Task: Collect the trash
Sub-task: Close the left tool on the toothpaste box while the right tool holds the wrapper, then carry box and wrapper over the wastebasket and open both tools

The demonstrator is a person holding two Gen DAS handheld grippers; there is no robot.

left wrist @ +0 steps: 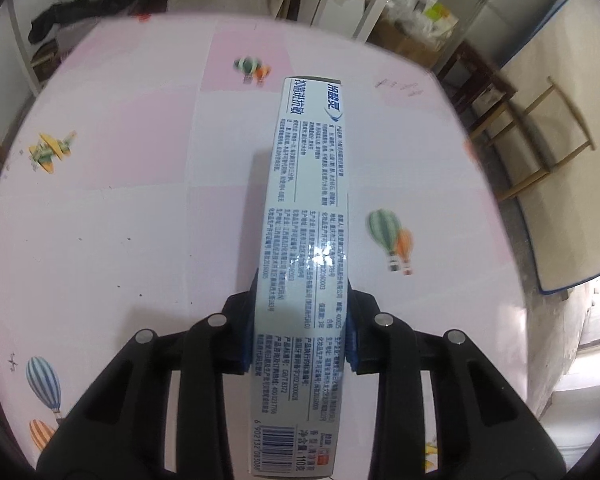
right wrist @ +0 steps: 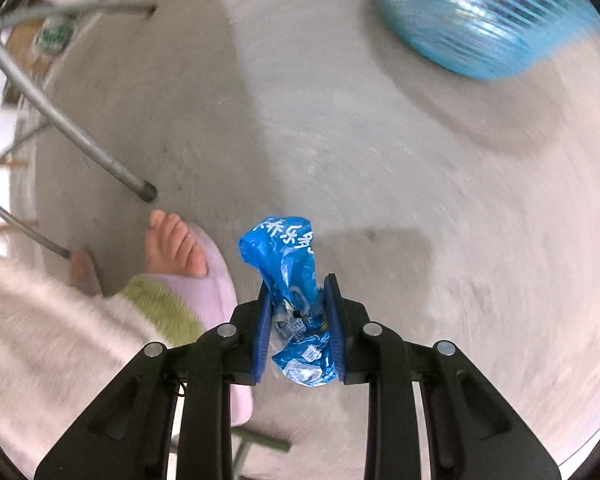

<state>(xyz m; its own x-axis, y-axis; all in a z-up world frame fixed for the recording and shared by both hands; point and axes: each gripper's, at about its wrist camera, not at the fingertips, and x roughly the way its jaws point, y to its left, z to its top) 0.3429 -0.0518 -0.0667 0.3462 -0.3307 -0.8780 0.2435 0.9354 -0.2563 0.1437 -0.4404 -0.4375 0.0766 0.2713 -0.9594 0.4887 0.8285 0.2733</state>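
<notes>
My left gripper [left wrist: 302,300] is shut on a long white toothpaste box [left wrist: 306,216] with blue print and a barcode. The box sticks out forward, held above a pink table [left wrist: 120,200]. My right gripper [right wrist: 298,292] is shut on a crumpled blue plastic wrapper [right wrist: 288,264] with white lettering. It hangs above the grey concrete floor [right wrist: 340,140]. A blue slatted plastic basket [right wrist: 484,12] stands on the floor at the far upper right, apart from the gripper and blurred.
The pink tablecloth has balloon [left wrist: 388,236] and plane prints. Wooden chairs [left wrist: 520,120] and cardboard boxes stand beyond the table's right edge. In the right wrist view, metal table legs [right wrist: 80,136] and the person's foot in a pink slipper [right wrist: 188,264] are at left.
</notes>
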